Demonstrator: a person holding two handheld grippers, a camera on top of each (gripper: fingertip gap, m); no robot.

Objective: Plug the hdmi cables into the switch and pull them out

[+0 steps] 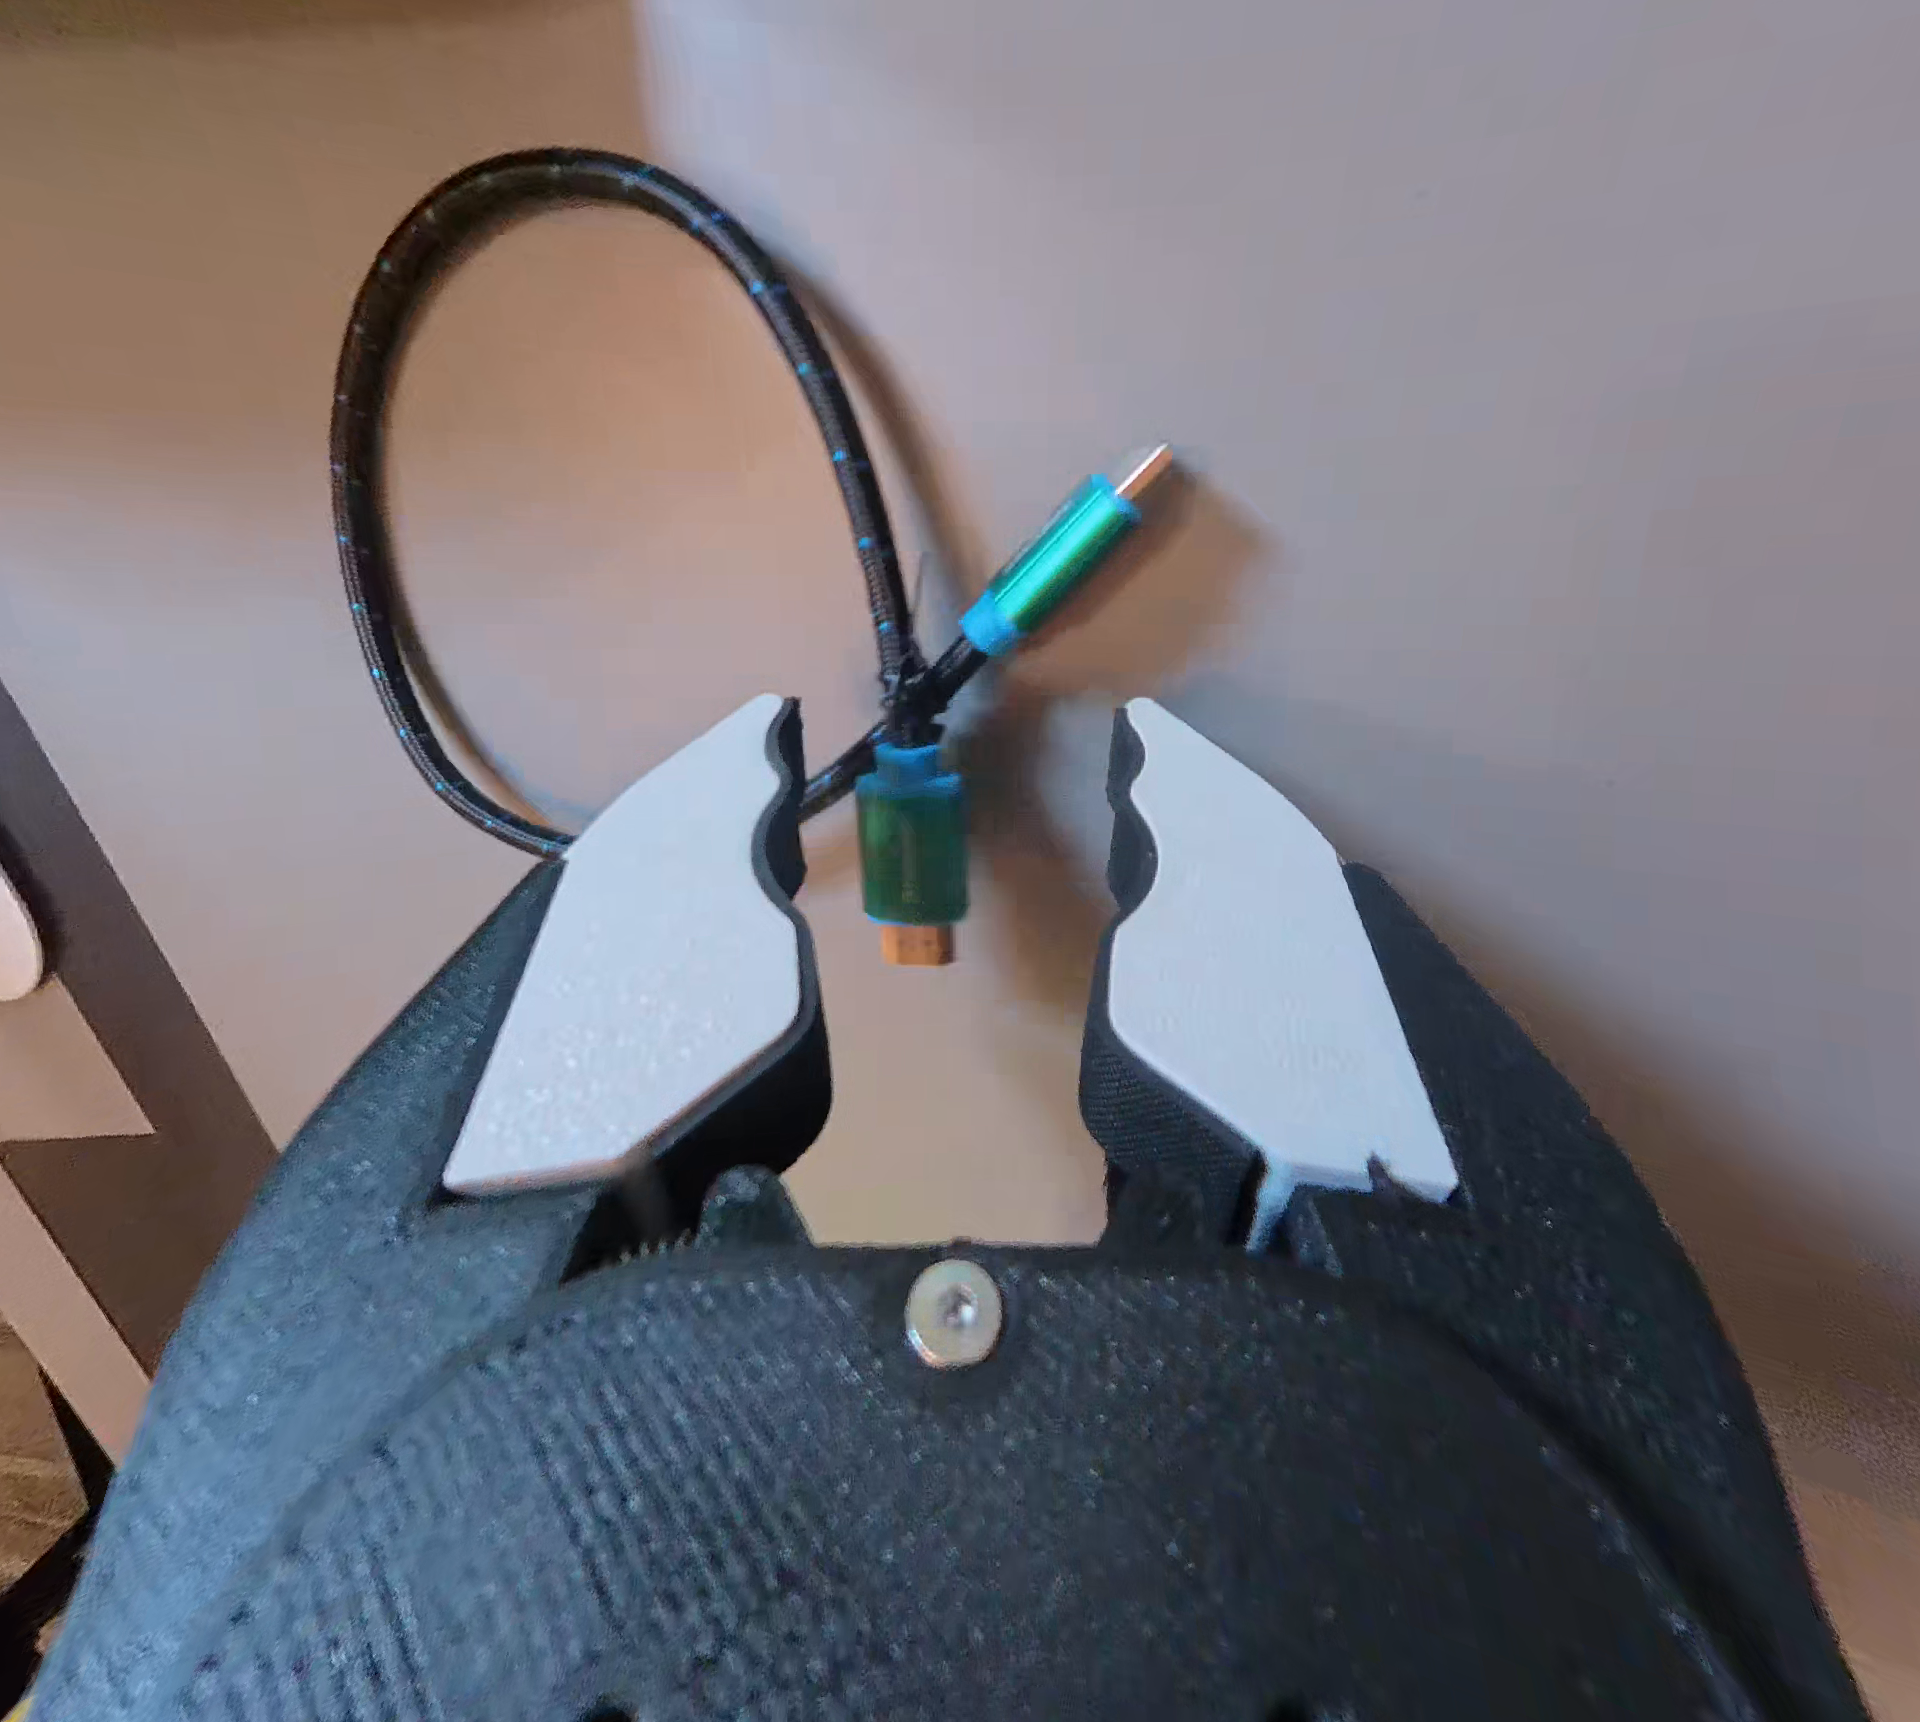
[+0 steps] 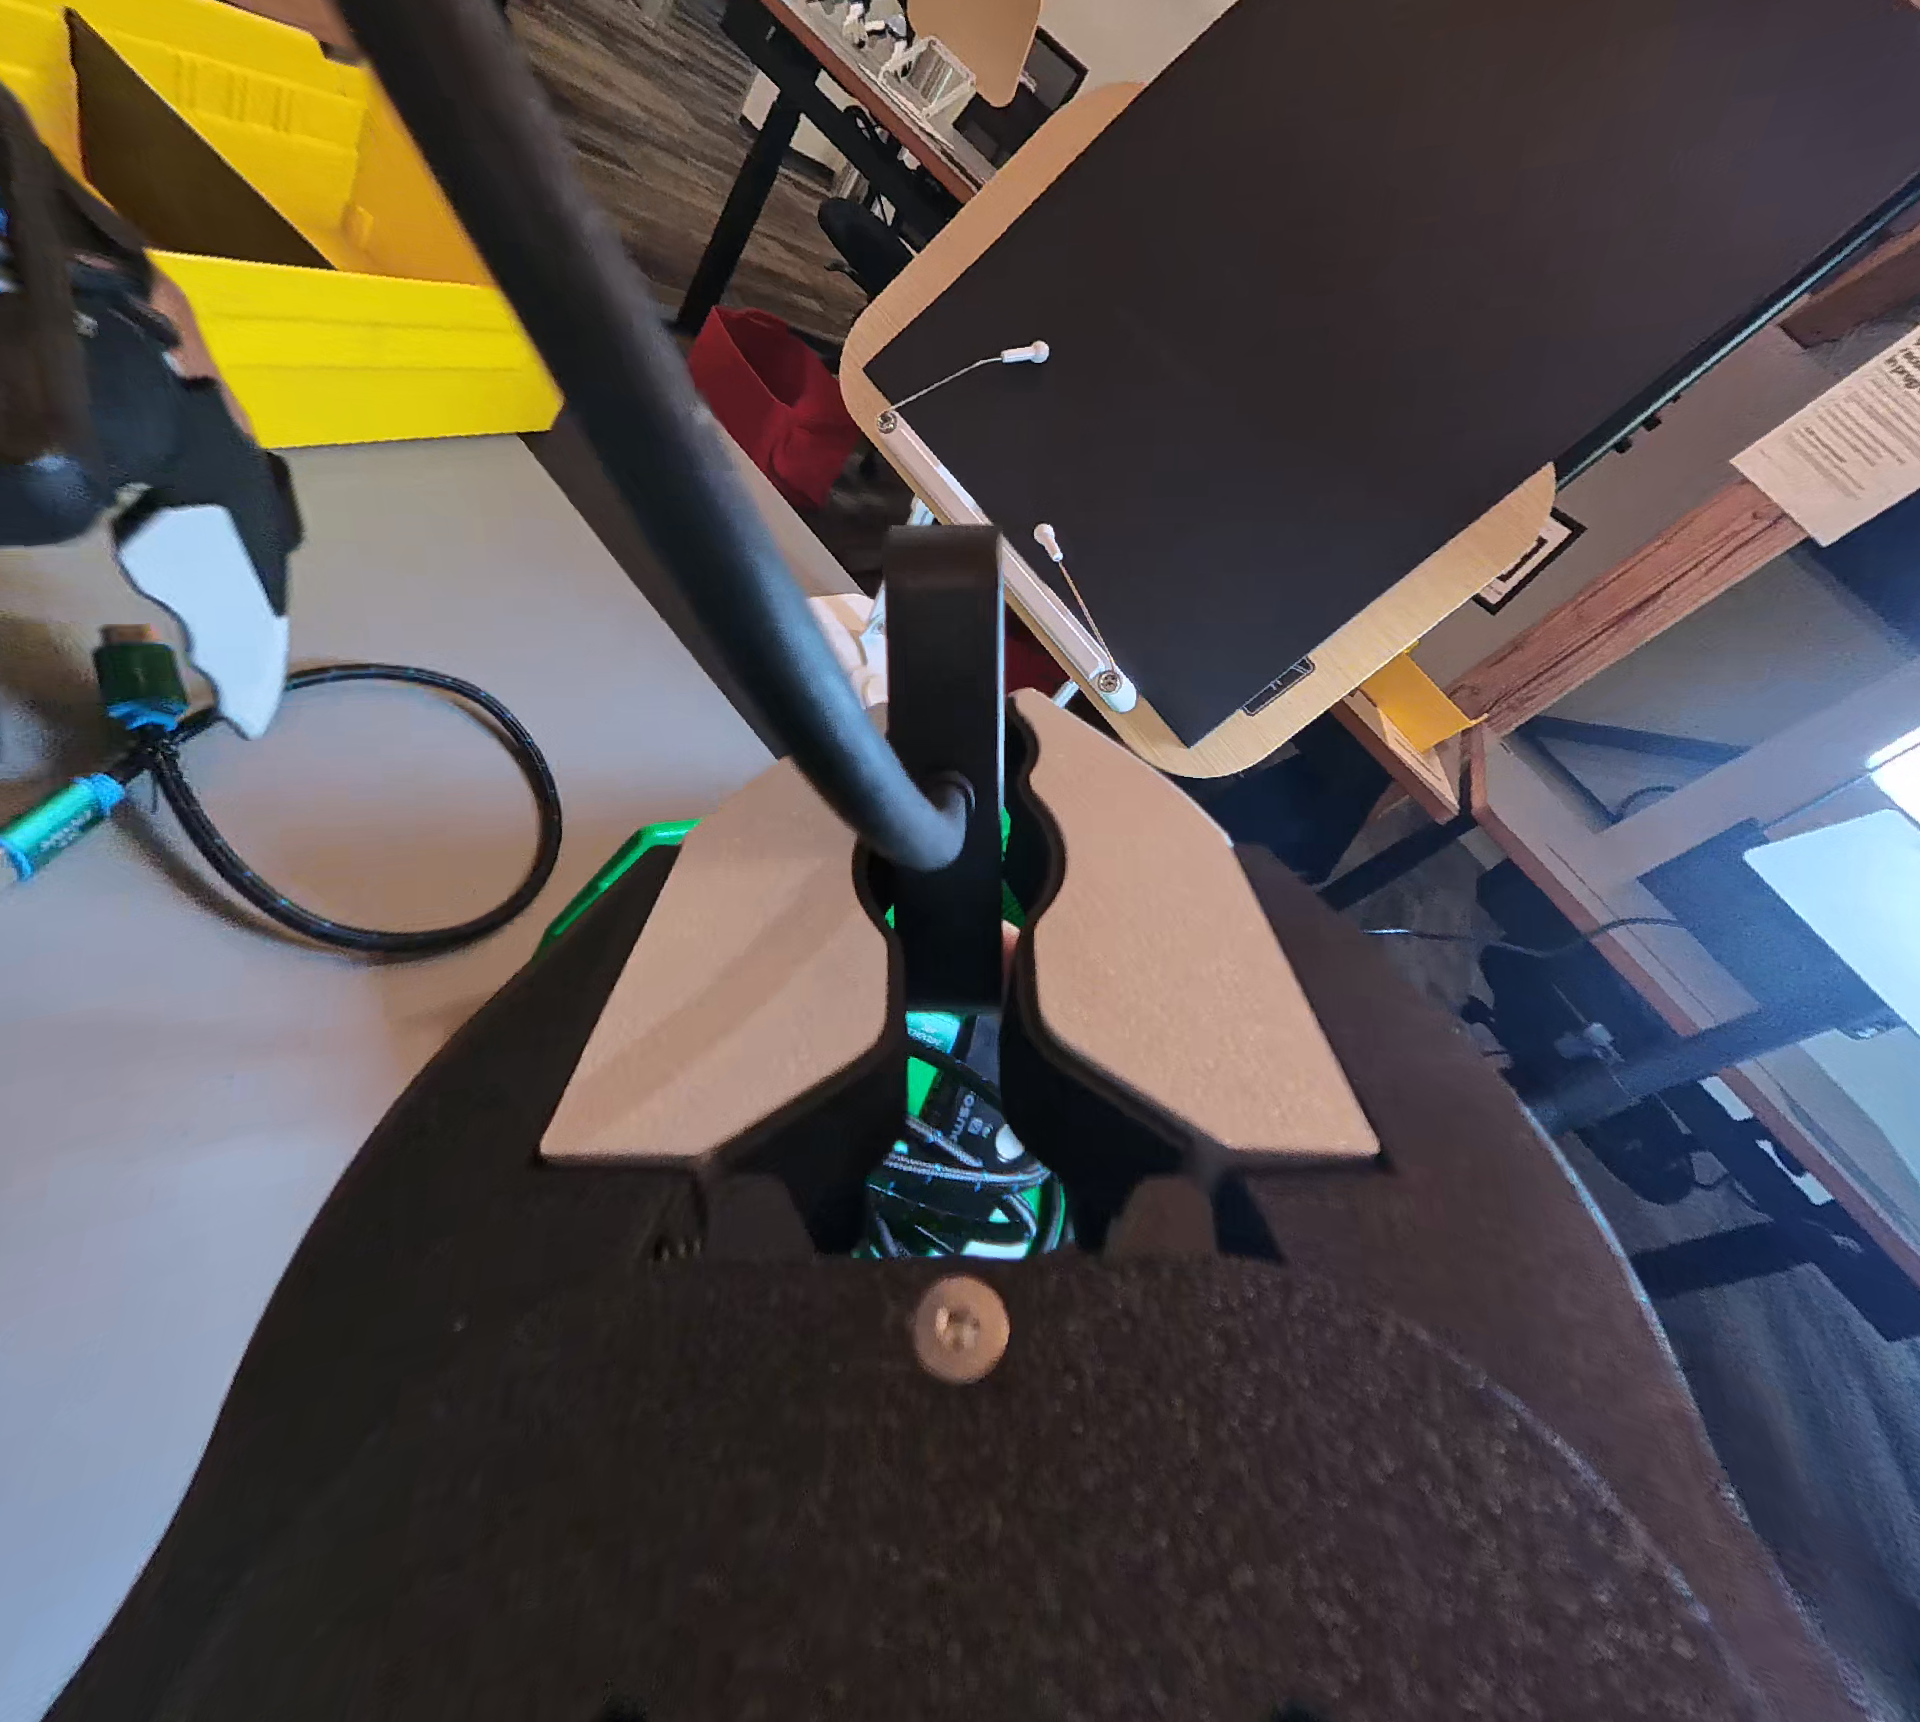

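The left gripper [image 1: 956,716] hangs over the pale tabletop [image 1: 1455,322] with its jaws spread wide and nothing between them. Directly below the gap lies a short braided HDMI cable [image 1: 358,467], black with blue flecks, curled into a loop and tied where its two ends cross. One green plug [image 1: 912,846] points back toward the gripper, its gold tip showing; the other green plug [image 1: 1060,555] angles away across the tabletop. The whole cable lies loose and flat, touching neither white finger. The right gripper [image 2: 951,737] is raised off to the side with its jaws closed on a flat black plug [image 2: 943,737], held upright, from which a thick black cable [image 2: 582,301] arches up and away. Beneath that gripper sits a green bin [image 2: 613,872] at the tabletop's edge, cables tangled inside it. A yellow bin [image 2: 343,342] stands at the far edge of the tabletop.
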